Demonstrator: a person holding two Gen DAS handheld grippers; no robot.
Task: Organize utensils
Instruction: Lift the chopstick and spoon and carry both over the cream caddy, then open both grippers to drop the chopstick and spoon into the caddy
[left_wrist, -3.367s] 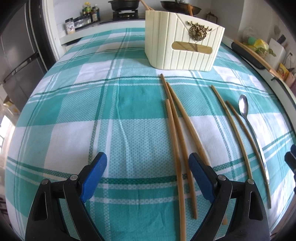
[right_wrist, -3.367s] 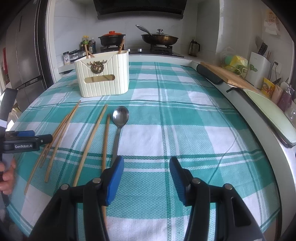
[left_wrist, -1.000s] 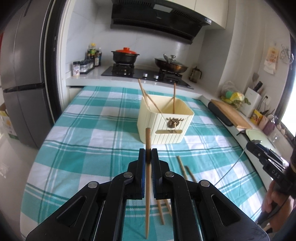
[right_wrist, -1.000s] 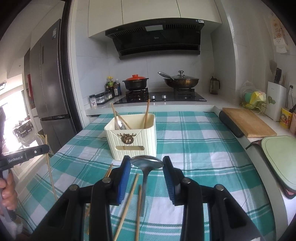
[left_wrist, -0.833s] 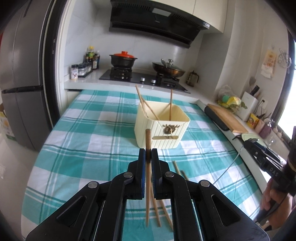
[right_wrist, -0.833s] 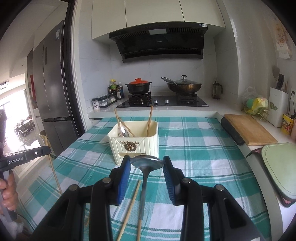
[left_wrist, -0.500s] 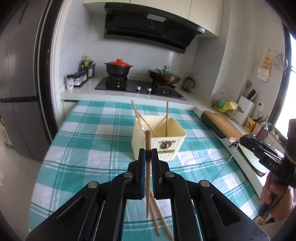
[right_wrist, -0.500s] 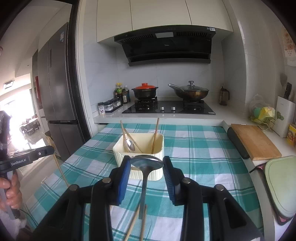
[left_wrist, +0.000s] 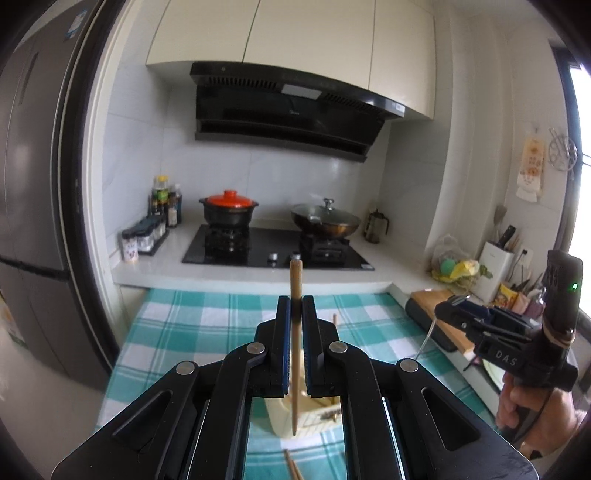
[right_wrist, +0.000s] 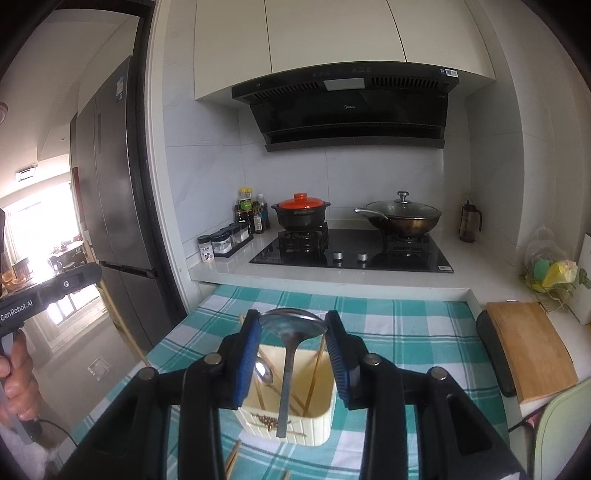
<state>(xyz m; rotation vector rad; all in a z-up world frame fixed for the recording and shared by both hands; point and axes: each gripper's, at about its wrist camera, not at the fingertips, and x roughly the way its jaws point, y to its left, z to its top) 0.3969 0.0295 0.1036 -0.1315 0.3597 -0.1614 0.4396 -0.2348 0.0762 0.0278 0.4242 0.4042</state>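
Left black two-finger gripper (left_wrist: 295, 321) clamping tight on thin brown wooden chopstick (left_wrist: 295, 354), blue pads pressed to the shaft. Chopstick hanging near-vertical, long axis up-down, blunt end poking above the pads, pointed tip dangling over the front wall of cream ribbed plastic utensil box (left_wrist: 282, 419). Box sitting below and slightly ahead of the gripper on teal-and-white checked tablecloth (left_wrist: 184, 332); judging tip needing a small push forward past the front wall before lowering.

Right black two-finger gripper (right_wrist: 292, 325) pinching bowl of shiny steel spoon (right_wrist: 290, 354) across its width, jaws part-open at bowl width, handle hanging straight down. Handle end appearing over the box's near wall (right_wrist: 317, 424), so same small forward shift likely needed. Neither gripper clearly nearer to the box; both hovering just above its front edge.

Left view showing only a sliver of the box between the gripper arms, interior hidden; also showing loose chopsticks (left_wrist: 291, 467) lying on the cloth in front of the box. Right view showing box interior: second steel spoon (right_wrist: 263, 371) leaning at the box's left side, several chopsticks (right_wrist: 316, 373) leaning inside. Risk: chopstick tip or spoon handle catching the box rim.
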